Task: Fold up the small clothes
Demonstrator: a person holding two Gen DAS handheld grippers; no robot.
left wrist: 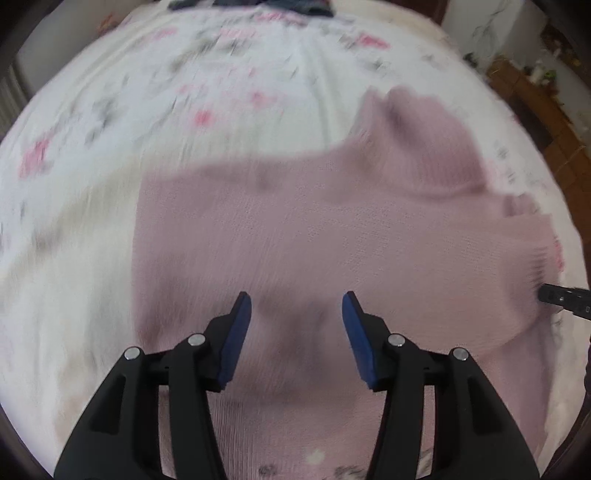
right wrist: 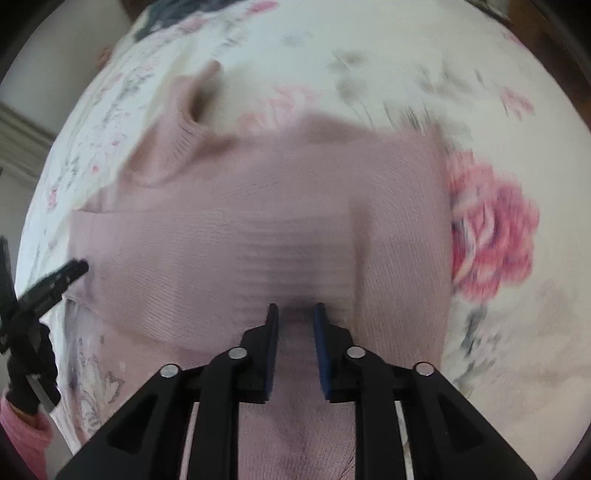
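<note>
A pink knit sweater [left wrist: 332,229] lies spread on a white floral bedsheet [left wrist: 147,92], its high collar [left wrist: 417,122] pointing away. My left gripper [left wrist: 297,299] hovers open over the sweater's body, nothing between its blue pads. In the right wrist view the same sweater [right wrist: 258,206] fills the middle, collar [right wrist: 181,110] at upper left. My right gripper [right wrist: 296,308] stands low over the ribbed part, its fingers a narrow gap apart, with no fabric clearly clamped. Each gripper shows in the other's view: the right gripper [left wrist: 561,297] beside the sweater's ribbed edge, the left gripper [right wrist: 55,280] at its left side. Both views are blurred.
Dark clothes [left wrist: 251,5] lie at the far edge of the bed. Wooden floor [left wrist: 535,110] shows beyond the bed's right side. A black-gloved hand with a pink sleeve [right wrist: 22,417] holds the left gripper. A large pink rose print [right wrist: 491,229] lies right of the sweater.
</note>
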